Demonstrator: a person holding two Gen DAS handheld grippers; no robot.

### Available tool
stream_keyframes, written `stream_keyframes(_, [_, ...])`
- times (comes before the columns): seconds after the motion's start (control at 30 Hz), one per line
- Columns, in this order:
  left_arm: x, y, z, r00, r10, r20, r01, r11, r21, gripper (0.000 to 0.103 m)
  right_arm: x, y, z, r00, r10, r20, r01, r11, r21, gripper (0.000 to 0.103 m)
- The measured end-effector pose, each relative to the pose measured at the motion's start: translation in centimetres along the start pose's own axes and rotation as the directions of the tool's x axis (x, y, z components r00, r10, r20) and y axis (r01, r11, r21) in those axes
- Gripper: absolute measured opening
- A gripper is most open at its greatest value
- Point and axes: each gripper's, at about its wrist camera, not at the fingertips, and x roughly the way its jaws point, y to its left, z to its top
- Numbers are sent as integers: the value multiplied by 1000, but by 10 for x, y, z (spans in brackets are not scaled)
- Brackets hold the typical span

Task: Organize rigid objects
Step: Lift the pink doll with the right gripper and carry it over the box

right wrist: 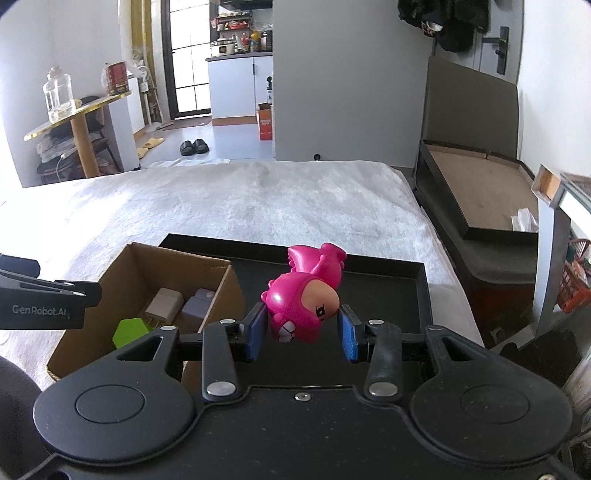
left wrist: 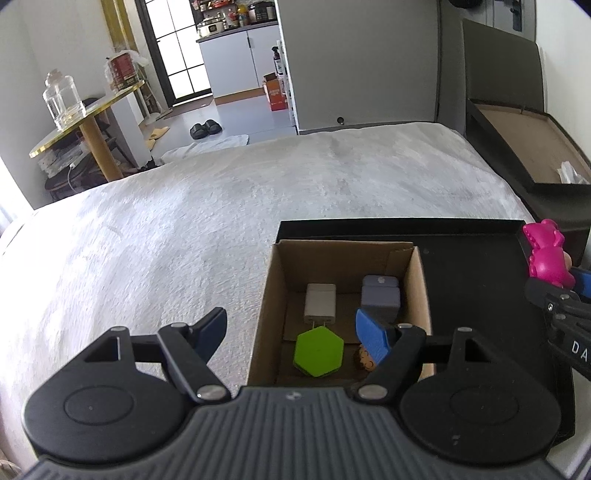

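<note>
A home: bed (left wrist: 258, 192) mid-frame, kitchen counter (left wrist: 236, 33) with pots at top, slippers (left wrist: 205, 129) on floor beyond.

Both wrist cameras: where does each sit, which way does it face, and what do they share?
Left wrist: on the left gripper, facing forward and down into the cardboard box; its open fingers show, with the right gripper at the right edge.
Right wrist: on the right gripper, facing forward over the black tray; its fingers hold the pink toy.
Shared: box, tray, toy, green hexagon, white bedspread.
</note>
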Motion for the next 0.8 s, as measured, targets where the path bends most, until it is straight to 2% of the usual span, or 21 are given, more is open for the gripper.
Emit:
stream_keyframes(0.67, [25, 46, -21, 997, -67, -39, 62, 991, -120, 72, 13, 59, 12, 998, 34, -46, -39, 993, -113, 41])
stream_keyframes(0.8, [32, 53, -26, 995, -88, -50, 80, 985, -150, 67, 19, 70, 11, 997, 30, -65, -39, 988, -148, 41])
